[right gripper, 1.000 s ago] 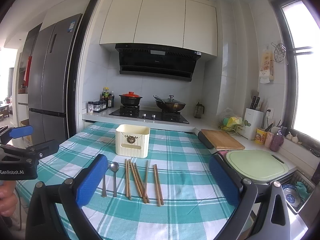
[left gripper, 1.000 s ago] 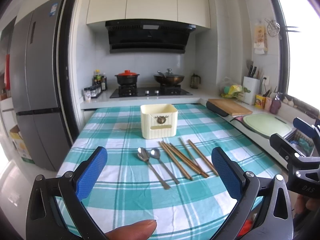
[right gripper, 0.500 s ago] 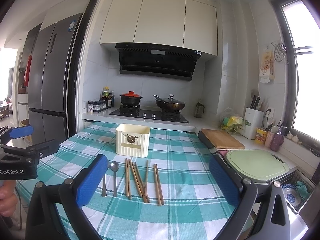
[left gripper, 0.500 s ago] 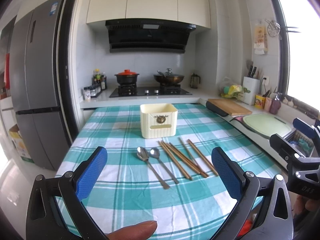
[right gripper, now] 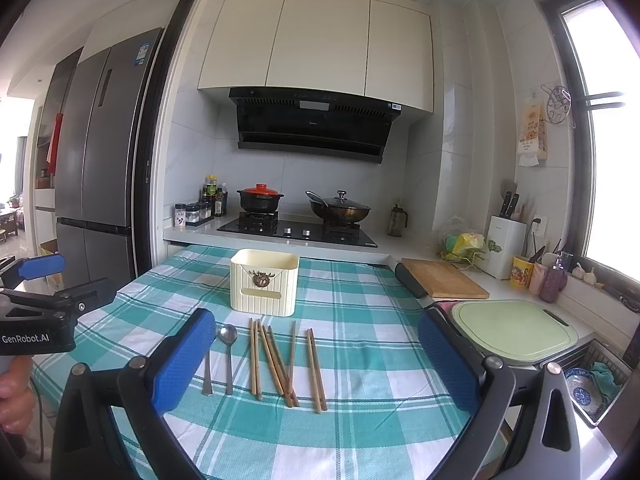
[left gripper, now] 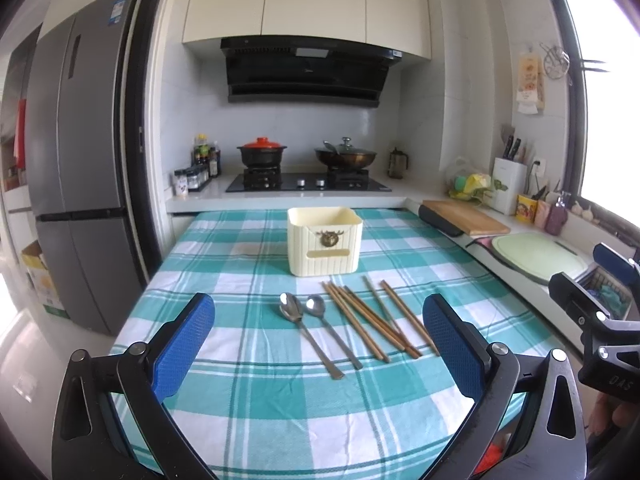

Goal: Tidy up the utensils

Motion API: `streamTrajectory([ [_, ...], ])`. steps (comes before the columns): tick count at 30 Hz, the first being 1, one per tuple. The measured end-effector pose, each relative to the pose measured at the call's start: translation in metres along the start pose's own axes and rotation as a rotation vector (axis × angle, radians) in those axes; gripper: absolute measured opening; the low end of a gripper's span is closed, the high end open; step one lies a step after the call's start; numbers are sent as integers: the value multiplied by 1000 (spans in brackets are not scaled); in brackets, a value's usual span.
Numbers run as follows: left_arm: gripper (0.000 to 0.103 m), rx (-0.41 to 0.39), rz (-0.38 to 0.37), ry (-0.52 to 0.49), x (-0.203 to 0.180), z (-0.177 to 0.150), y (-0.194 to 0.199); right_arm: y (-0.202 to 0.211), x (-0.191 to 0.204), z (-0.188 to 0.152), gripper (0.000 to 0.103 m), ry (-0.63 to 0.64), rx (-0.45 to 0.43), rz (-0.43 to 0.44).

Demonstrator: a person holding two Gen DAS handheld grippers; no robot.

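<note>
Holding both tongs, left (left gripper: 318,346) and right (right gripper: 312,360), wide open and empty above the worktop (left gripper: 256,408), we have grasped nothing yet. Next we judge a chopstick (right gripper: 316,368) or spoon (left gripper: 298,330) needs pinching for the cream holder (left gripper: 324,246).

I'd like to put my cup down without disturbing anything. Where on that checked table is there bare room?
Bare cloth lies left of the spoons, toward the table's fridge-side edge, and along the near edge behind the left claw. There is also room left of the cream utensil box. It is crowded in front of the box, where spoons and chopsticks lie side by side.
</note>
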State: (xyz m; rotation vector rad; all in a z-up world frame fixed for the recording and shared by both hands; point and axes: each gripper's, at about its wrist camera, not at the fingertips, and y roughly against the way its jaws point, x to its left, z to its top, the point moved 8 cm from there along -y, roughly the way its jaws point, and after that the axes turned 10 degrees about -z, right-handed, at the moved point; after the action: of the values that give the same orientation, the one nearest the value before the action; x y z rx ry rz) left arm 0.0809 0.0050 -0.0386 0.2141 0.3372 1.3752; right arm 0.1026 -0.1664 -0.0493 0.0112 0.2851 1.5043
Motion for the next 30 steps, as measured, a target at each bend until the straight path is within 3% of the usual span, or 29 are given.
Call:
streamTrajectory([
  [30, 103, 28, -15, 7, 3, -3, -7, -6, -2, 0, 103, 1, 14, 3],
])
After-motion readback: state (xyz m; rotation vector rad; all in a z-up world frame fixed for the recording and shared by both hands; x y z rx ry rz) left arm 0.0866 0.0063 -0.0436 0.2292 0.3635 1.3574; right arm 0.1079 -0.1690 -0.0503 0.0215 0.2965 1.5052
